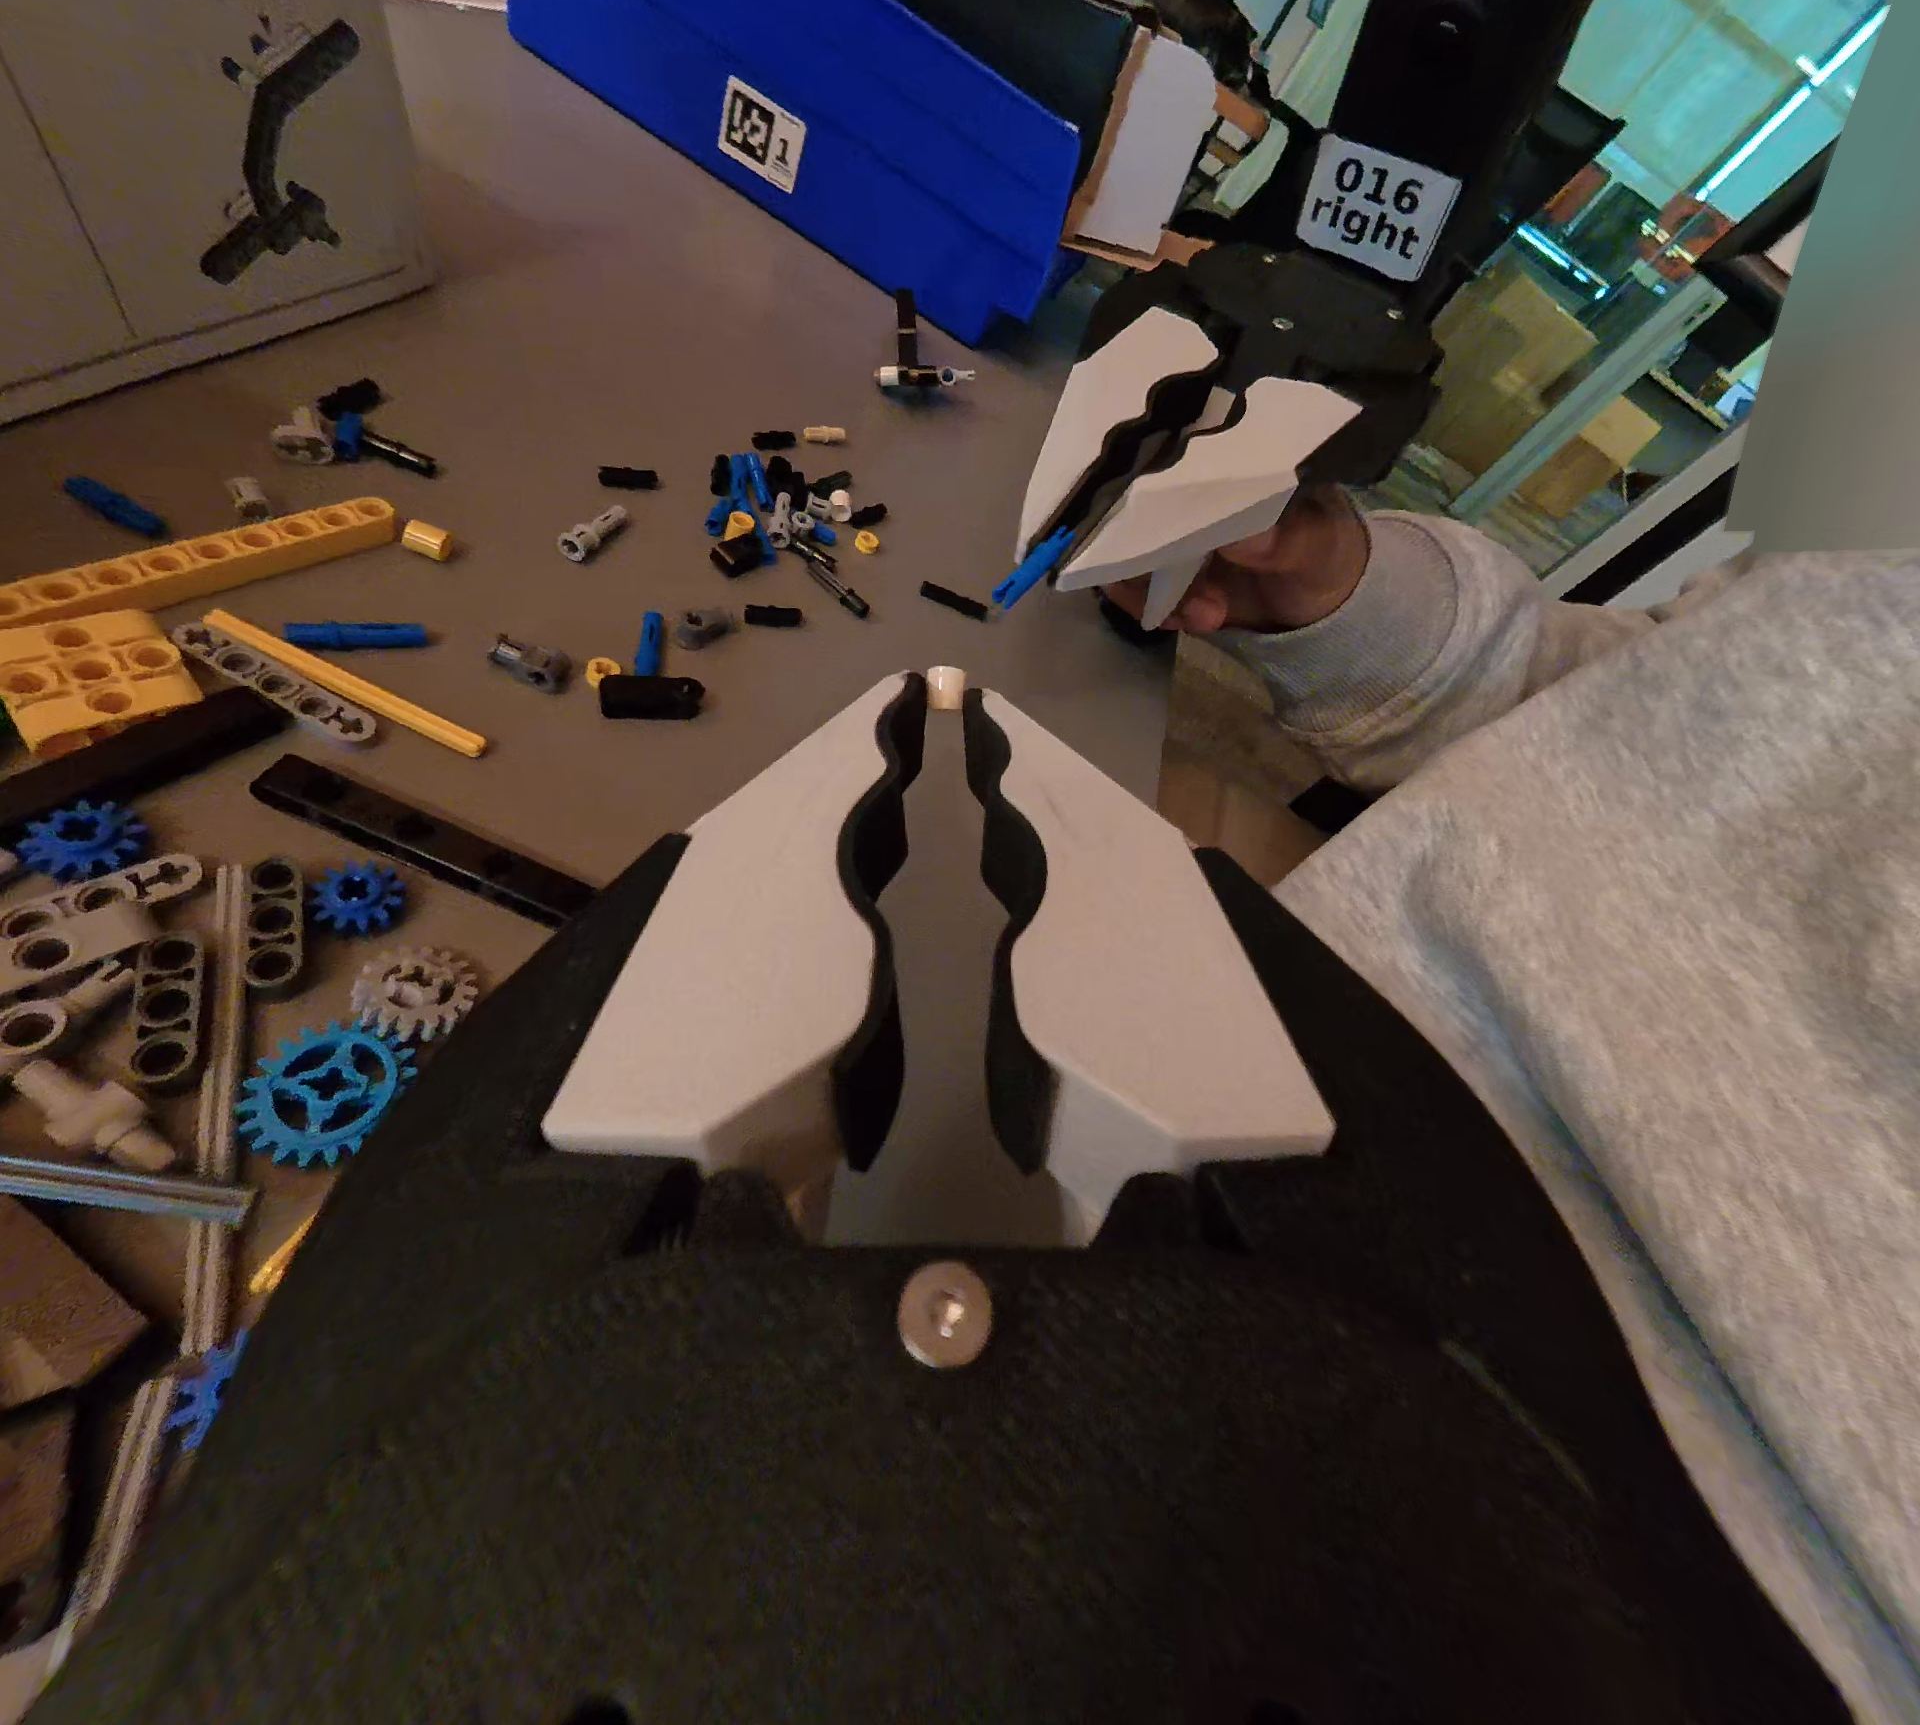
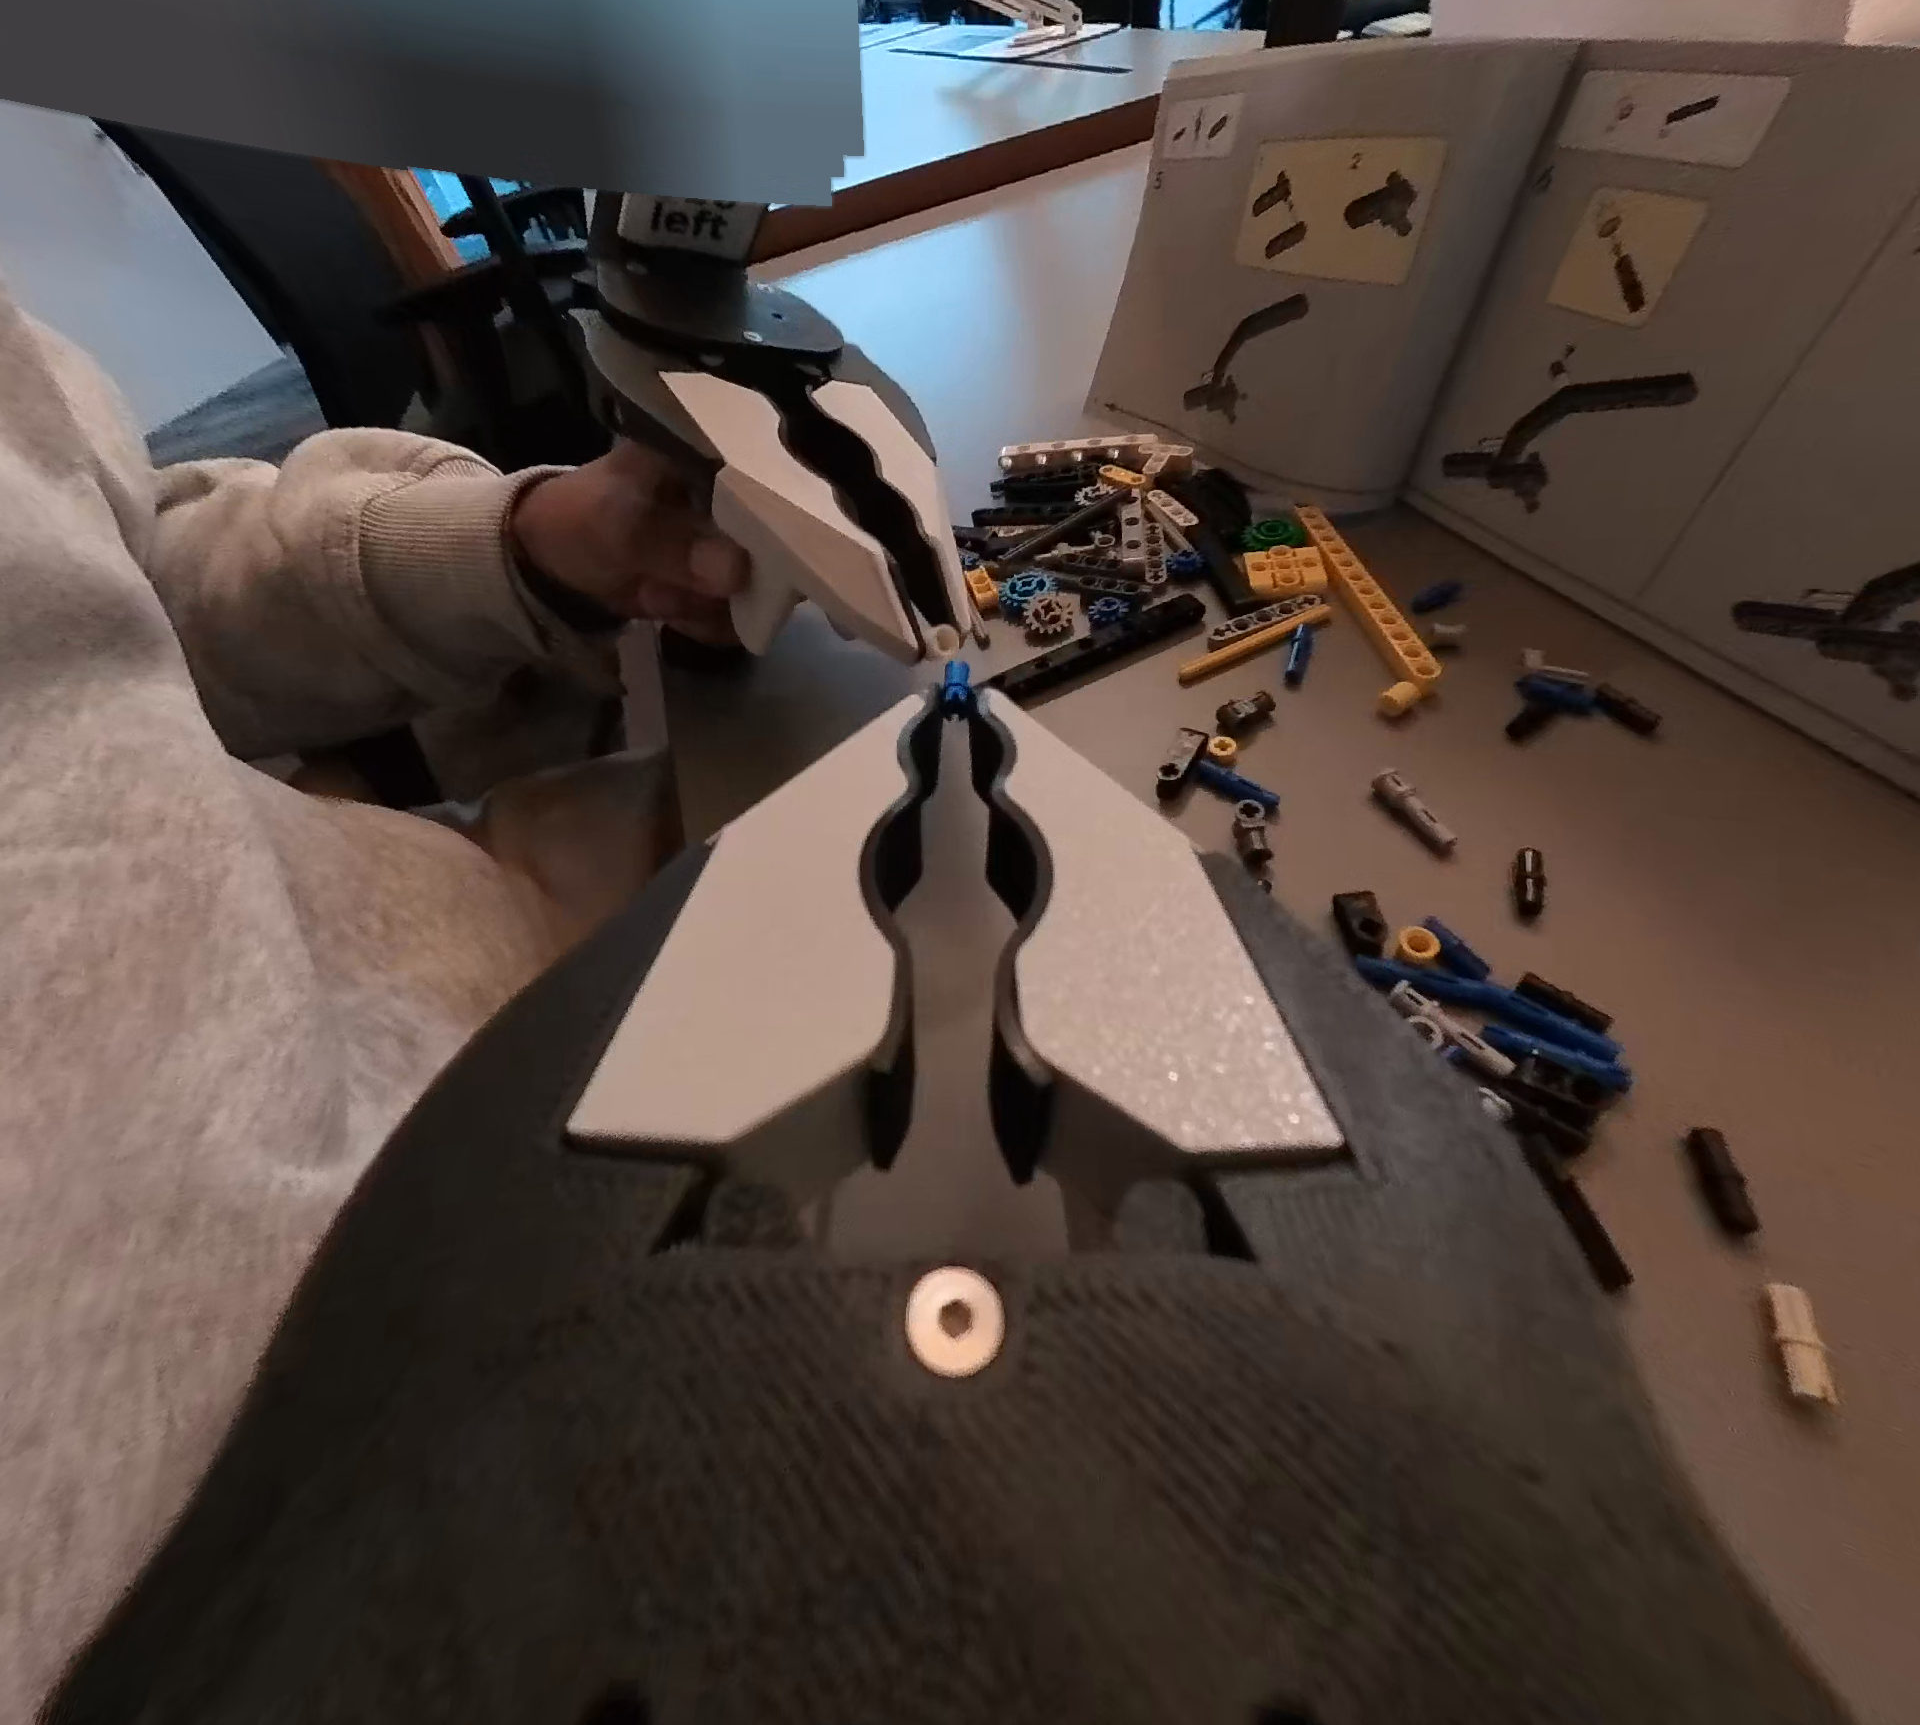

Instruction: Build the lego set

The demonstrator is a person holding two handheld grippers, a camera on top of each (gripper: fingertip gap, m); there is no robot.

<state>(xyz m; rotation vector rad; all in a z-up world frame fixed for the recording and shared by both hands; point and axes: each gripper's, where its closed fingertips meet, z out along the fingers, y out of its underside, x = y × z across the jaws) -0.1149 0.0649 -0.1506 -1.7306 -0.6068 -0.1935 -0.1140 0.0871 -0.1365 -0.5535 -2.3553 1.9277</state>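
My left gripper [image 1: 943, 693] is shut on a small white bush [image 1: 943, 688] at its tips, above the grey table. It also shows in the right wrist view [image 2: 940, 636], with the white bush [image 2: 943, 638]. My right gripper [image 2: 956, 707] is shut on a blue pin [image 2: 954, 686] that sticks out forward. In the left wrist view the right gripper [image 1: 1044, 558] holds the blue pin [image 1: 1029, 569] pointing down-left. In the right wrist view the pin's tip sits just short of the bush, a small gap apart.
Loose pins and connectors [image 1: 790, 512] lie scattered mid-table. Yellow beams [image 1: 197, 558], black beams [image 1: 416, 834] and blue gears [image 1: 322, 1093] lie at the left. Instruction pages [image 2: 1340, 273] stand along the back. A blue bin [image 1: 769, 54] stands beyond. A grey sleeve [image 1: 1558, 948] fills the right. My two grippers' fingertips are within a few centimetres of each other.
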